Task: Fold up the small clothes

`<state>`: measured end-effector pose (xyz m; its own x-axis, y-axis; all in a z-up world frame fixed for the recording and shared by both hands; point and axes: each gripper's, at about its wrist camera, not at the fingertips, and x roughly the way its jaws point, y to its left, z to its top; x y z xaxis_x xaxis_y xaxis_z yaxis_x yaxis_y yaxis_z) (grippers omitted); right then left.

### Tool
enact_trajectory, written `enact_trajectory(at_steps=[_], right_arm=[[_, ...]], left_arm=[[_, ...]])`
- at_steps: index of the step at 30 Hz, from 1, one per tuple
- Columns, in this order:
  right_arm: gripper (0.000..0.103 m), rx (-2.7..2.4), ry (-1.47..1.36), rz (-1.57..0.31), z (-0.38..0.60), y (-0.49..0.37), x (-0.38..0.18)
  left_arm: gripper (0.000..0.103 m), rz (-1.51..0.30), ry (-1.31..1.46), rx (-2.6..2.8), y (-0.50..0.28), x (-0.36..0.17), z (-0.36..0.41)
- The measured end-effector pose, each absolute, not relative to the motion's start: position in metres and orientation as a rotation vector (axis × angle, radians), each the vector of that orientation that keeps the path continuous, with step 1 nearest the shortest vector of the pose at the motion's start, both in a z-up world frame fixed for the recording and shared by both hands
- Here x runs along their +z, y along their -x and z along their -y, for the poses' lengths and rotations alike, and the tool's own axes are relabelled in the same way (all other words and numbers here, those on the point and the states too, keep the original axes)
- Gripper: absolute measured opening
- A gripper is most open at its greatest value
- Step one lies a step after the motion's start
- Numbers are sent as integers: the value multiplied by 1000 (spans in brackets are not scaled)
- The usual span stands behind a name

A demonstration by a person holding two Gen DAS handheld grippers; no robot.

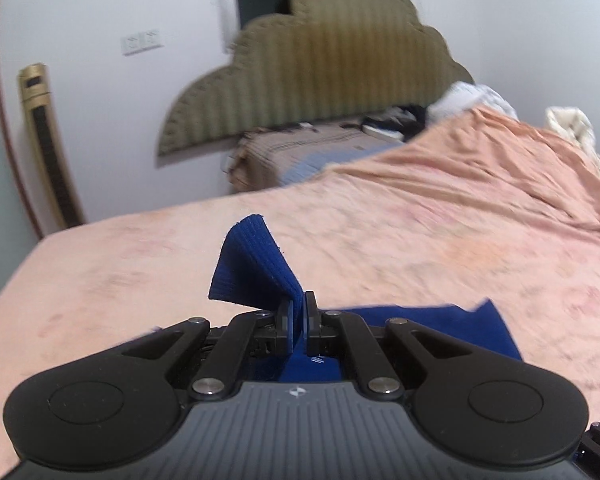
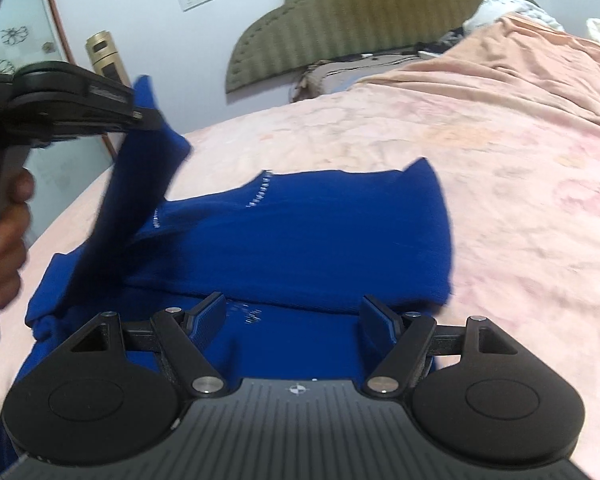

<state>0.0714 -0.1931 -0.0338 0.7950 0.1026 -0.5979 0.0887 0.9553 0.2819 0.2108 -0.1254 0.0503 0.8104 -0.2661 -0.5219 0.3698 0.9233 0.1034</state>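
A small blue knitted garment [image 2: 300, 232] lies on the pink bedsheet [image 2: 480, 128], partly folded, with a row of small white marks on it. My left gripper [image 1: 299, 312] is shut on a sleeve end of the garment [image 1: 252, 264] and holds it lifted above the bed. In the right wrist view the left gripper [image 2: 148, 114] is at the upper left, with the sleeve hanging down from it. My right gripper [image 2: 294, 316] is open and empty, low over the near part of the garment.
The bed runs away to the right, with an olive padded headboard [image 1: 320, 68] and piled bedding [image 1: 472, 96] at its far end. A gold tower unit [image 1: 48, 148] stands by the white wall on the left. The bed's left edge [image 1: 28, 264] is near.
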Motion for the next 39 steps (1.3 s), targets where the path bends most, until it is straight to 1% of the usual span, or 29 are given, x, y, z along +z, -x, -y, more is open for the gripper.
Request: enact_trajectory(at_steps=[12,16,20,22,23,24,25,26,27,29,31,34,36,39], right_arm=[[77,-46,-320,-675,212,-54,-47],[77,-64,-306,-672,213,-51,-47],[76,-73,-307,-676,214,-46,-47],[76,-83,-301,-676,215,-43,-47],[76,-89,-300,-674,216,-41,-47],[77,-97,-299,-674,218,-40,-47],[77,-105,-300,-676,220,-39,-48],[77,-113,-301,-676,221,-39,-49],[77,-119,-302,-677,222,-38,-50],[77,-126,-303,-681,224,-38,-52],[77,-129,-302,-680,224,-38,-52],[77,-125,-301,-664,222,-41,-46],[77,-107,-290,-635,220,-47,-37],[77,-66,-249,-570,211,-66,-24]], left_arm=[[4,-593,-259,-491,-196,20,176],[5,-689,-273,-577,-197,5,188],[12,-736,-303,-621,-192,-1,197],[17,-737,-304,-640,-187,3,195],[27,-728,-294,-651,-185,7,192],[49,-716,-276,-662,-182,12,188],[65,-707,-254,-671,-180,19,184],[89,-689,-222,-683,-177,26,179],[97,-655,-182,-704,-173,35,174],[97,-587,-117,-767,-164,52,164],[97,-546,-116,-768,-158,66,163],[97,-480,-151,-589,-157,76,152],[97,-479,-196,-442,-164,71,140],[97,-494,-290,-235,-175,45,110]])
